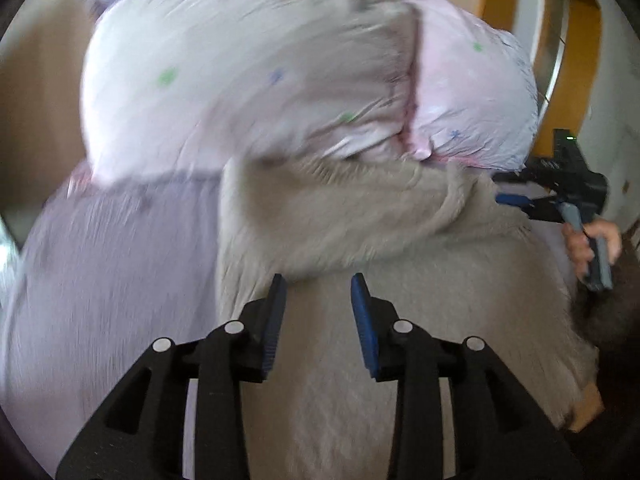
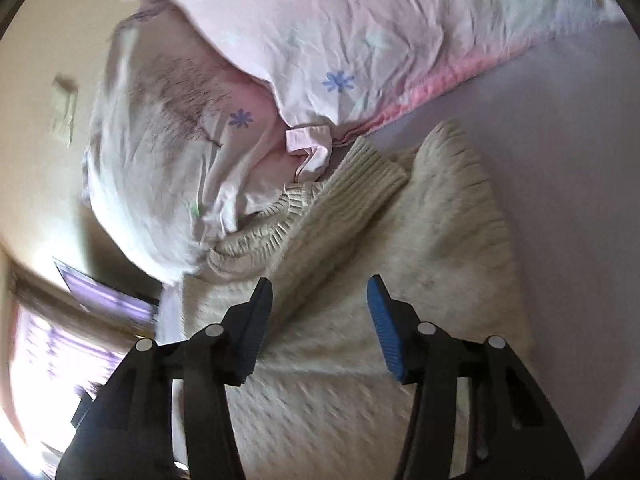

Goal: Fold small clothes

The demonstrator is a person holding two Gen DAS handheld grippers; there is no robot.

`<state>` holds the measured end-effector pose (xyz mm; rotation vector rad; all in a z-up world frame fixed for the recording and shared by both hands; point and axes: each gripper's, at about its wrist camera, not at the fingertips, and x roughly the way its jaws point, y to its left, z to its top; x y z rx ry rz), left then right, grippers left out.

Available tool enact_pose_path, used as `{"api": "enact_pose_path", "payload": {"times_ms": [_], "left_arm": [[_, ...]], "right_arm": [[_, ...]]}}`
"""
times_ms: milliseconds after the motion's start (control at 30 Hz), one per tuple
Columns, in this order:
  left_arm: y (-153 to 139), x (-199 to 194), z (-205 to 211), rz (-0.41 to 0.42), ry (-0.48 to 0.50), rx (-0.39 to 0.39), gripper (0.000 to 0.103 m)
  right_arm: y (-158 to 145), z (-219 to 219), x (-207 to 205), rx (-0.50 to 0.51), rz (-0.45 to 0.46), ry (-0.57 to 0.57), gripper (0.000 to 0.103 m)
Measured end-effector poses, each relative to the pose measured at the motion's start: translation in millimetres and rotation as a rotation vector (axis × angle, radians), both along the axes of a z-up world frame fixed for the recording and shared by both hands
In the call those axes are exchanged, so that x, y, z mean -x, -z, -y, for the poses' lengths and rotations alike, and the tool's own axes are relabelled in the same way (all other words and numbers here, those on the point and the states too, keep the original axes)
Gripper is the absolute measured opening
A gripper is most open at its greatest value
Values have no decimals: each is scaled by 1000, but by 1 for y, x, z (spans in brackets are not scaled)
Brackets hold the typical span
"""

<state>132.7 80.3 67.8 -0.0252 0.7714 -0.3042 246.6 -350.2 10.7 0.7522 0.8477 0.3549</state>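
Under the pillow, sweater collar partly hidden.

Motion blur smears the sweater and pillows

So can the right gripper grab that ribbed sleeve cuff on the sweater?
Probably yes. The right gripper is open above the cream sweater, and the ribbed cuff lies on top just ahead, uncovered, beside the pillow.
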Motion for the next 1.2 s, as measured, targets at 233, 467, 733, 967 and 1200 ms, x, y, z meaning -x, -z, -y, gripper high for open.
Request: {"api": "enact_pose_path", "payload": {"times_ms": [233,467,733,967,1200], "left_arm": [[25,39,-17,-91,-11,112,45],[29,56,-33,-77,-44,142,51],[33,87,-48,-94,-19,188,68],[43,120,-64,-125,-34,246,72],[57,144,-61,-177,-22,275,64]], "right_arm": [[19,6,-50,-96,-72,165,27],[-29,12,11,69,191,171,6],[3,35,111,144,86,144,41],[29,47,196,135,49,78,58],[50,39,244,82,49,-25,44]]}}
